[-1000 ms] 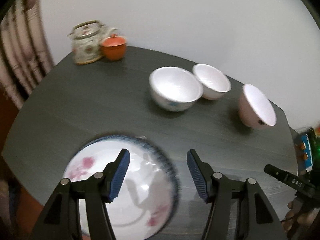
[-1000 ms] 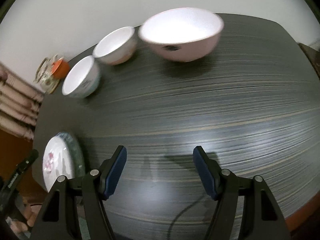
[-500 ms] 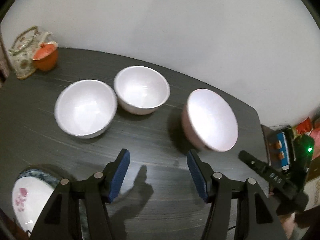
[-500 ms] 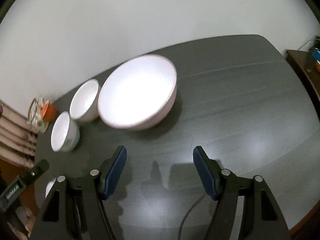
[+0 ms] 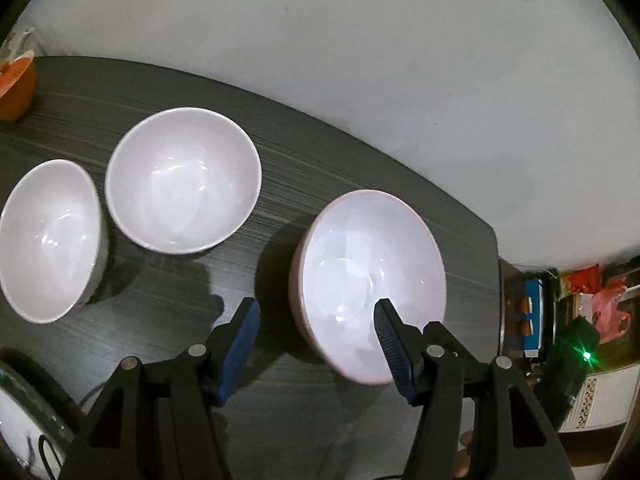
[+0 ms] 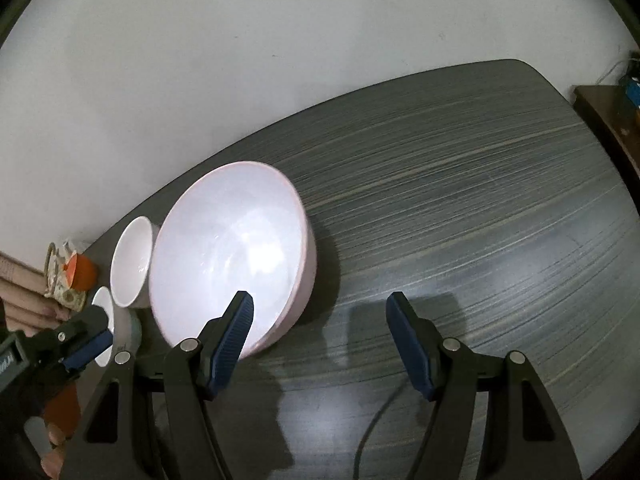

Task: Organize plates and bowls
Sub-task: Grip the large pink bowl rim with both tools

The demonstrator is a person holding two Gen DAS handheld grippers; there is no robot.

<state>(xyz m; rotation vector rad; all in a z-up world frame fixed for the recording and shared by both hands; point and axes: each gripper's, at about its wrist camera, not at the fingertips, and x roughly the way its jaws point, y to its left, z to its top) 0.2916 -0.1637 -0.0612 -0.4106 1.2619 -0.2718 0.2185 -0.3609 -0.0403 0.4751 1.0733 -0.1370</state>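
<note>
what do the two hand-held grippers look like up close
Both match. The left hand-held gripper and right hand-held gripper have matte black triangular finger frames with cut-out windows, silver rivets at the joints, and dark blue ribbed pads. A thin dark cable trails under the right one.

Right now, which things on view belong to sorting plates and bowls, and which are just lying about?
Job:
pink bowl
two white bowls
plate

Lying about:
orange cup
teapot
clutter beside the table
</note>
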